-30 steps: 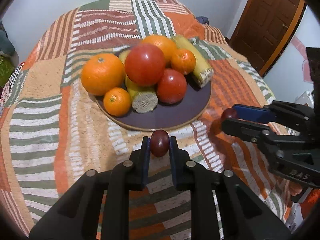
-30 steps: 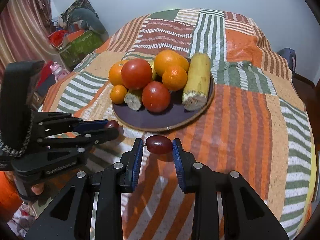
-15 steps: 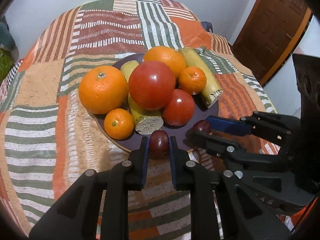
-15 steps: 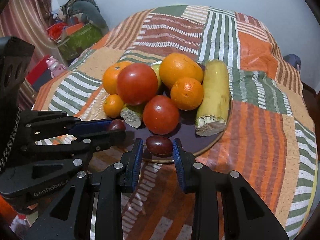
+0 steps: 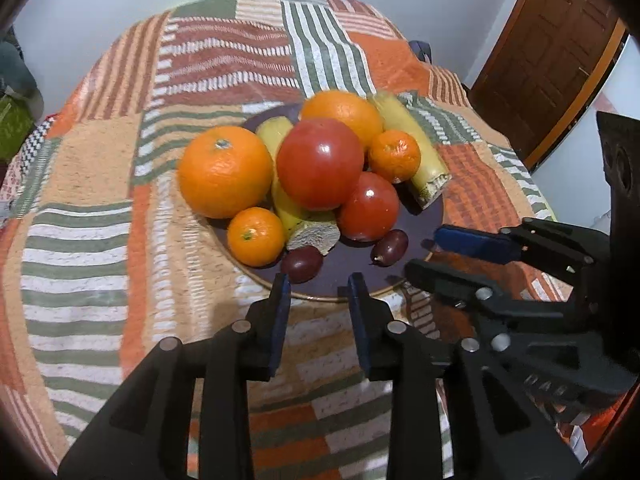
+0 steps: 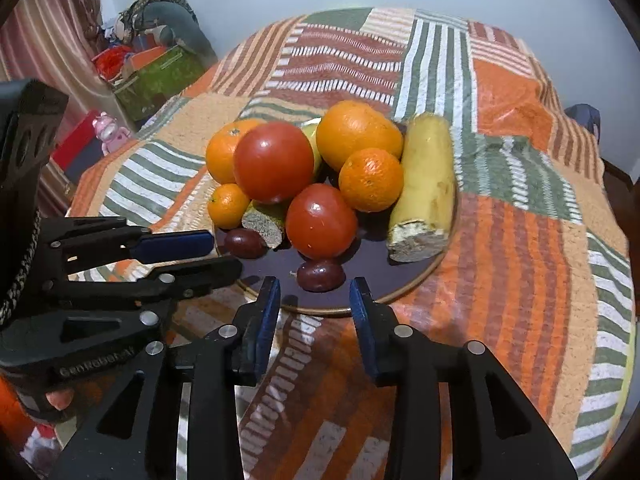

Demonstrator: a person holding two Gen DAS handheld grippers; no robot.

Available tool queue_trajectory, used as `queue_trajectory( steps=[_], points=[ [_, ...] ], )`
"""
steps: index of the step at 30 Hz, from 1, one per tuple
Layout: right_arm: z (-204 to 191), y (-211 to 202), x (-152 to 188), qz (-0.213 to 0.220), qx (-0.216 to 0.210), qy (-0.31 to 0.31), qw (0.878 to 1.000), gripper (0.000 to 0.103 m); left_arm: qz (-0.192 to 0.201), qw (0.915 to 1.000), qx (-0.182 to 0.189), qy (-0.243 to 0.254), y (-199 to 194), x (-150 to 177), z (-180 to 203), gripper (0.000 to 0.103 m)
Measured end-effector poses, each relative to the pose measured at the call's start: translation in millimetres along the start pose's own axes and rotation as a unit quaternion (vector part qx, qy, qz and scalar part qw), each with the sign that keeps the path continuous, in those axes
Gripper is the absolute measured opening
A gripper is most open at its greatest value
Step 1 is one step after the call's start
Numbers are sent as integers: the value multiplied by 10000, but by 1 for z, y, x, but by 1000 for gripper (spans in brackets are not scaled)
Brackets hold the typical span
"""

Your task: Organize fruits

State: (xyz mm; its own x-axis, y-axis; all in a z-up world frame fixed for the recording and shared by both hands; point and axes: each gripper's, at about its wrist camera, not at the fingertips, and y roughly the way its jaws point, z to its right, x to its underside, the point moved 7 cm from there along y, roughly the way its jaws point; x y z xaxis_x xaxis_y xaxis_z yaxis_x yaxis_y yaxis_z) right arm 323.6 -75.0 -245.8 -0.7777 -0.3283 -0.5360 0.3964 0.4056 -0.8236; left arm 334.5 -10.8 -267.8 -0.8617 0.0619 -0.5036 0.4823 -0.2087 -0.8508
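1. The quilt (image 5: 100, 240) spreads under and beyond both my grippers.
2. The plate (image 6: 416, 276) sits just ahead of my fingertips, heaped with oranges, tomatoes and banana pieces at its far side.
3. My left gripper (image 5: 318, 284) has just been opening; its jaws stand apart, nothing between them, at the plate's near rim.
4. My right gripper (image 6: 314, 290) has likewise just been opening (jaws parted, empty).
5. The left grape (image 5: 302, 263) lies on the plate just beyond my left fingertips.
6. The right grape (image 6: 320, 275) lies just beyond my right fingertips, touching a tomato (image 6: 321, 221).
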Motion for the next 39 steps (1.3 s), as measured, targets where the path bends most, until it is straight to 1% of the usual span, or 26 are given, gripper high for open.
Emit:
queue_trajectory(
  steps=[2, 5, 8, 9, 10, 11, 13, 15, 16, 17, 18, 20, 21, 22, 24, 25, 26, 27, 28, 30, 32, 34, 35, 36, 37, 39],
  points=[
    [-1, -17, -2, 172, 46, -1, 9998, 33, 157, 9999, -24, -3, -16, -2, 0, 29],
    [-3, -47, -5, 495, 136, -11, 9987, 33, 552, 9984, -97, 28, -53, -6, 4, 29],
    [-9, -90, -11, 971, 251, -17, 9950, 33, 1071, 9941, -179, 85, -99, -12, 11, 29],
    [-12, -111, -13, 1207, 299, -30, 9922, 33, 1249, 9919, -192, 102, -115, -13, 14, 29],
    [-15, -122, -13, 1337, 326, -42, 9905, 33, 1437, 9894, -181, 119, -134, -14, 17, 29],
    [-20, -144, -14, 1591, 381, -59, 9865, 33, 1605, 9868, -158, 146, -151, -14, 22, 29],
    [-28, -172, -15, 1907, 421, -77, 9807, 33, 1920, 9810, -185, 207, -182, -16, 30, 29],
    [-40, -208, -15, 2309, 416, -100, 9720, 33, 2257, 9735, -225, 273, -213, -14, 38, 29],
    [-44, -216, -16, 2420, 419, -109, 9693, 33, 2417, 9696, -235, 300, -228, -13, 42, 29],
    [-51, -235, -14, 2636, 430, -127, 9636, 33, 2577, 9654, -238, 321, -243, -11, 45, 29],
    [-57, -245, -15, 2766, 437, -140, 9599, 33, 2728, 9612, -240, 341, -257, -9, 49, 29],
    [-67, -265, -12, 3025, 453, -157, 9519, 35, 2998, 9530, -276, 346, -280, -5, 55, 34],
    [-72, -276, -9, 3165, 467, -157, 9473, 42, 3133, 9486, -299, 328, -290, -2, 56, 43],
    [-76, -283, -8, 3260, 471, -154, 9441, 52, 3272, 9439, -318, 307, -300, 1, 58, 50],
    [-83, -297, -4, 3492, 485, -128, 9357, 60, 3487, 9362, -338, 279, -316, 7, 60, 58],
    [-86, -303, -1, 3569, 505, -142, 9327, 63, 3546, 9341, -306, 281, -320, 9, 61, 62],
    [-87, -303, -2, 3595, 522, -158, 9315, 64, 3612, 9317, -263, 271, -325, 11, 62, 64],
    [-90, -307, 1, 3656, 568, -179, 9289, 70, 3660, 9299, -258, 253, -330, 14, 62, 69],
    [-92, -308, 2, 3694, 616, -184, 9270, 78, 3714, 9278, -270, 247, -333, 16, 62, 73],
    [-93, -310, 3, 3766, 703, -174, 9235, 85, 3812, 9235, -344, 248, -339, 19, 62, 79],
    [-95, -310, 3, 3790, 741, -155, 9223, 87, 3849, 9218, -390, 245, -343, 22, 61, 84],
    [-94, -309, 3, 3797, 733, -105, 9221, 95, 3894, 9198, -423, 229, -344, 24, 60, 90],
    [-94, -309, 3, 3819, 730, -55, 9213, 97, 3916, 9188, -443, 226, -345, 26, 60, 91],
    [-94, -310, 5, 3838, 732, -14, 9205, 102, 3943, 9174, -492, 223, -346, 27, 59, 93],
    [-93, -309, 4, 3852, 748, 17, 9198, 103, 3958, 9166, -525, 222, -347, 30, 60, 97],
    [-94, -312, 8, 3851, 794, 55, 9194, 103, 3994, 9148, -565, 206, -348, 33, 59, 101]
  ],
)
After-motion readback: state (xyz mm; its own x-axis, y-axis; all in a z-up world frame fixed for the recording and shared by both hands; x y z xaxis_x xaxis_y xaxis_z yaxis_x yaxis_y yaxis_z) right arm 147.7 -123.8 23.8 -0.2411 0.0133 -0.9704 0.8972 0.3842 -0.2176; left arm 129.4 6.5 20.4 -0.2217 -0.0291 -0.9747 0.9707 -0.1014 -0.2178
